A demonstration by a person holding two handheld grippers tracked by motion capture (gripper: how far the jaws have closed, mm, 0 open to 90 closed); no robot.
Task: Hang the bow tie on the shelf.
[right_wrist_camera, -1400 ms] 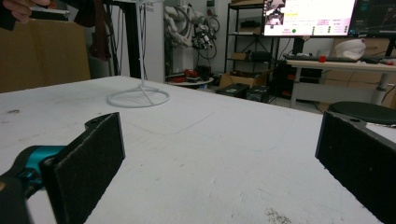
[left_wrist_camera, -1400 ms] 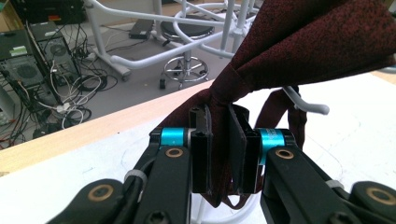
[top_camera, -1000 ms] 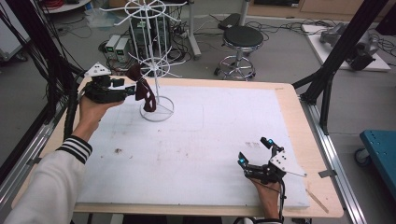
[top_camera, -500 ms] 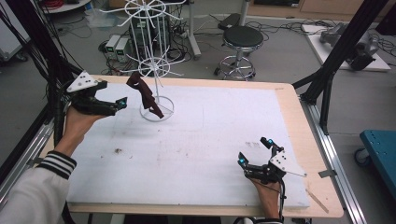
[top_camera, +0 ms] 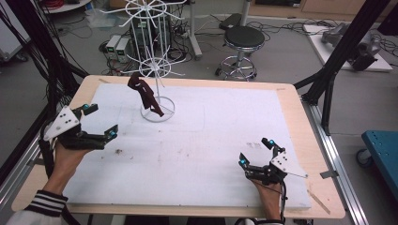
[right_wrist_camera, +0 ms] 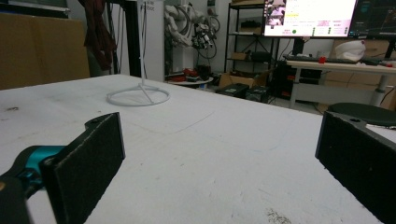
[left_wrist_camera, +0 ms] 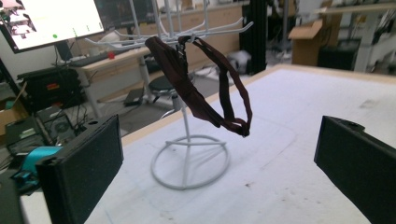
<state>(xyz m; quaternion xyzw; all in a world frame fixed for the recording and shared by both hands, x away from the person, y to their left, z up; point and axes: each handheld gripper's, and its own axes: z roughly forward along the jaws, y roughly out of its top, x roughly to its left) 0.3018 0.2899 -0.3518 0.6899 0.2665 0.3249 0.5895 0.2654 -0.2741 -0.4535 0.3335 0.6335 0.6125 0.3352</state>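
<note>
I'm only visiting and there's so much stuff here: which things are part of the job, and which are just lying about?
Likely in use:
dark red strap
white wire rack
left hand-held gripper
right hand-held gripper

Just about:
black stool
monitor

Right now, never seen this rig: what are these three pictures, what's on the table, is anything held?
No robot here: a person holds a hand-held gripper in each hand, left and right. The high view looks down on the table from above. The other two pictures come from cameras riding on each gripper, looking out between its two black jaws. On the white mat stands a white wire rack with a dark strap hanging from one arm. Both grippers are open, holding nothing.
</note>
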